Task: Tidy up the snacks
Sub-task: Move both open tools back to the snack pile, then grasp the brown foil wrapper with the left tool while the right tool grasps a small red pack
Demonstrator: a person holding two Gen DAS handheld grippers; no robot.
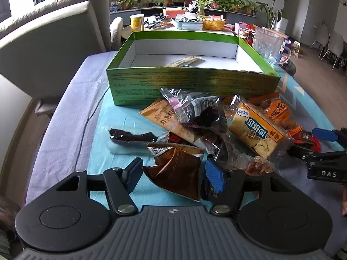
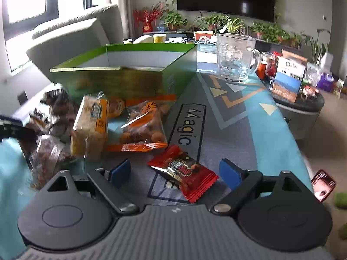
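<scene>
Brown foil snack packet [image 1: 177, 173]: lay on the tabletop [image 1: 71, 99] short of the green box [image 1: 190, 84], directly between the spread fingers of the left claw [image 1: 174, 175], nearest that claw, ungripped.

One open green cardboard box [image 1: 190, 82] holds one long beige snack packet [image 1: 183, 61]. In front of it lie roughly nine loose wrapped snacks, among them one yellow rice-cracker pack [image 1: 258, 130], one brown foil packet [image 1: 177, 173] and one red foil sachet [image 2: 184, 175]. One clear glass jug [image 2: 236, 57] stands beside the box.
</scene>
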